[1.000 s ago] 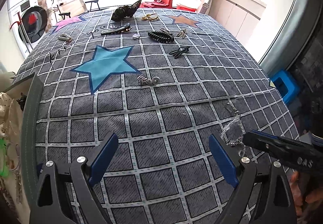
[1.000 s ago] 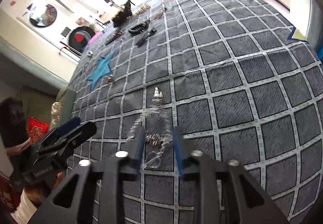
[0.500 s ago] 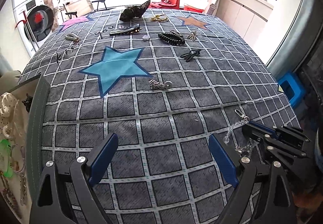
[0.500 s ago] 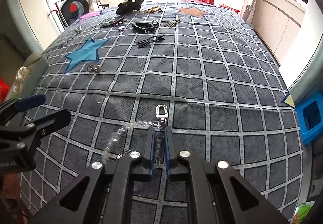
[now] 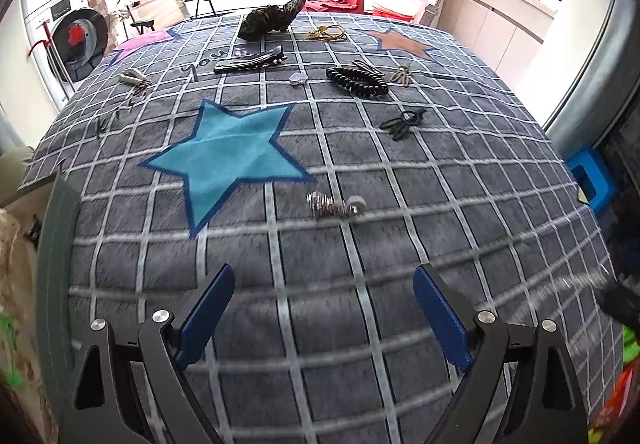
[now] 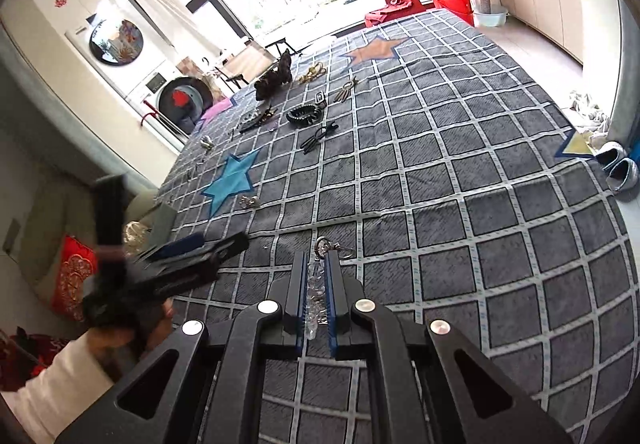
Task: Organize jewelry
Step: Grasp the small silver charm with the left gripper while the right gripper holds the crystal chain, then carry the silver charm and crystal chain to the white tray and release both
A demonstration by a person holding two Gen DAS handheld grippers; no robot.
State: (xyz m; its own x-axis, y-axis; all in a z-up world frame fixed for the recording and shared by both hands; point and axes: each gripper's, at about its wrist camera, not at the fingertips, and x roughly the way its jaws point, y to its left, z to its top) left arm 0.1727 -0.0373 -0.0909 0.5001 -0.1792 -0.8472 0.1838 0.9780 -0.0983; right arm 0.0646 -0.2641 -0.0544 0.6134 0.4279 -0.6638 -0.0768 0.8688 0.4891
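My right gripper (image 6: 316,264) is shut on a clear crystal bead chain (image 6: 315,294) with a silver clasp (image 6: 326,247) sticking out past the fingertips, held above the grey checked cloth (image 6: 460,184). My left gripper (image 5: 322,284) is open and empty over the cloth's near part (image 5: 280,324); it also shows blurred in the right wrist view (image 6: 188,256). A small silver rhinestone piece (image 5: 336,205) lies ahead of the left gripper, beside the blue star (image 5: 228,160). At the left edge stands a grey-green jewelry board (image 5: 56,244) with pieces hanging behind it.
Further back lie a black coil hair tie (image 5: 357,81), a black clip (image 5: 402,122), a long dark barrette (image 5: 250,61), a dark lace piece (image 5: 272,18), a gold chain (image 5: 326,31) and small earrings (image 5: 134,78). A blue stool (image 5: 592,180) stands off the right edge.
The right gripper closed on the bead chain and lifted it off the cloth. The left gripper moved forward toward the blue star; the right gripper left its view.
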